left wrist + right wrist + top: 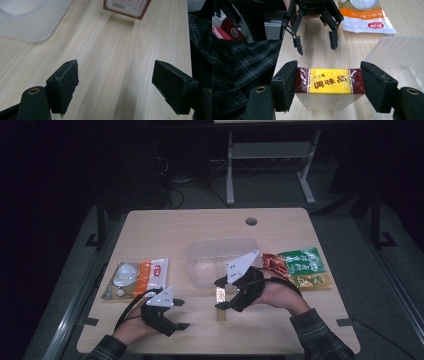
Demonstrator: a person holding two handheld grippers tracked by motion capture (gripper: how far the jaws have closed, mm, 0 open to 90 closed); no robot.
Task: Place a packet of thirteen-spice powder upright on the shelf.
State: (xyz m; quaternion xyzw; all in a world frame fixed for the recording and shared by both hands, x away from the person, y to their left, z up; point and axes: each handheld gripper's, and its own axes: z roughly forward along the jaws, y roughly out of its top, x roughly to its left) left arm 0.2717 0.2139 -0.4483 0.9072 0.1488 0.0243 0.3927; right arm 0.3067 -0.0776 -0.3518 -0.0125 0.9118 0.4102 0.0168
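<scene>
A small box (329, 84) with a yellow and maroon label stands on end on the wooden table (200, 227), just in front of a clear plastic container (222, 257). My right gripper (329, 86) is shut on the box, one pad pressed against each maroon end; the high view shows this gripper (220, 294) at the table's middle front. My left gripper (182, 314) rests near the front edge, left of the box, open. Between its pads (67, 82) there is only bare wood. The bottom of the box (126, 7) stands ahead of it.
A white and orange food packet (137, 277) lies flat at the left. A green and red packet (300, 266) lies at the right, beside the container. A corner of the container (27, 22) is close to the left gripper. A cable hole (251, 221) is at the table's back.
</scene>
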